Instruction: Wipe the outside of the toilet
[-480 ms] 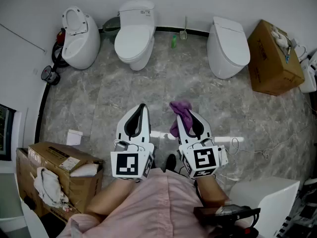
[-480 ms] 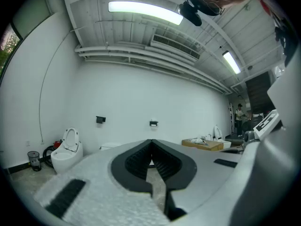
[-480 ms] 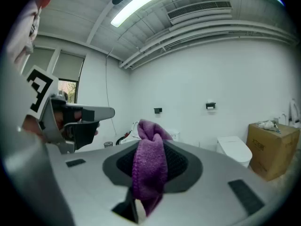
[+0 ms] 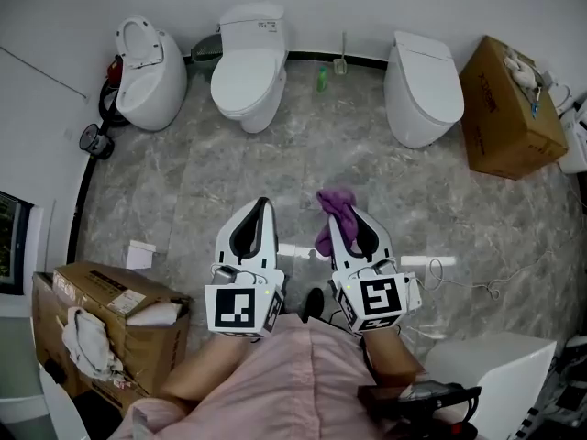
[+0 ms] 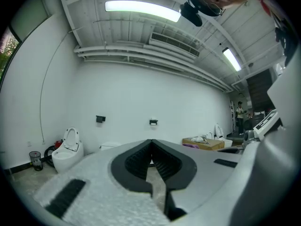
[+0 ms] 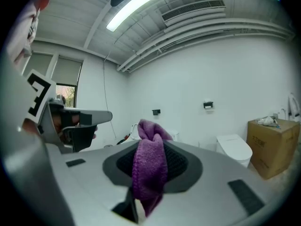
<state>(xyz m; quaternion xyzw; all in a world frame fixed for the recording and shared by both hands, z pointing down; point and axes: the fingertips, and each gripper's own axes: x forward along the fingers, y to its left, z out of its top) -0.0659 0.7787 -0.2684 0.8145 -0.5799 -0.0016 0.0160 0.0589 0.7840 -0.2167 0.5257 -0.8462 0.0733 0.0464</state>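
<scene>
- Three white toilets are standing along the far edge of the grey marble-look floor point(image 4: 229, 172), against the white wall, well apart from both grippers.
- The left toilet point(image 4: 147, 67) is sitting near the floor's far left corner; it is rounded and egg-shaped, with its seat ring tipped up.
- The middle toilet point(image 4: 248, 62) is showing a closed lid, a smooth glossy bowl and a boxy rear section with a small label.
- The right toilet point(image 4: 424, 85) is also closed, its sides plain and smooth, and it is standing just beside a brown cardboard box point(image 4: 509, 108).
- The right gripper point(image 4: 341, 214) is pinching a purple knitted cloth point(image 4: 332, 211) between its jaws; the cloth is bunching above the tips and hanging below them in the right gripper view point(image 6: 149, 168).
- The left gripper point(image 4: 262, 204) is holding nothing, its dark-padded jaws pressing together at the tips point(image 5: 151, 145).
- Both grippers are hovering side by side over the near middle of the floor, pointing toward the toilets.
</scene>
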